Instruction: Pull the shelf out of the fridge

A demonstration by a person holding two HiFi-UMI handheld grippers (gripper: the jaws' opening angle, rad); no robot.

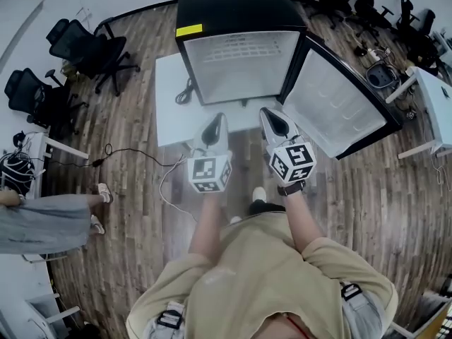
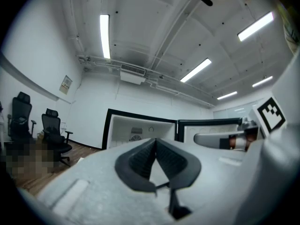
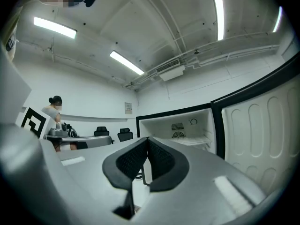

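A small black fridge (image 1: 240,34) stands on the floor ahead of me, its door (image 1: 339,104) swung open to the right. A white wire shelf (image 1: 244,51) lies inside its pale interior, and it also shows in the right gripper view as the shelf (image 3: 196,141) below a round vent. My left gripper (image 1: 219,117) and right gripper (image 1: 267,111) hover side by side just in front of the opening, apart from the fridge. Both are shut with nothing between the pads. In the left gripper view the left gripper (image 2: 155,140) points at the fridge (image 2: 140,132). The right gripper (image 3: 148,138) does the same.
The fridge rests on a white board (image 1: 169,97) with a coiled cable (image 1: 185,90) on it. Another cable (image 1: 134,154) trails across the wooden floor. Black office chairs (image 1: 85,48) stand at the left, a person (image 1: 42,221) farther left, and a white desk (image 1: 431,97) at the right.
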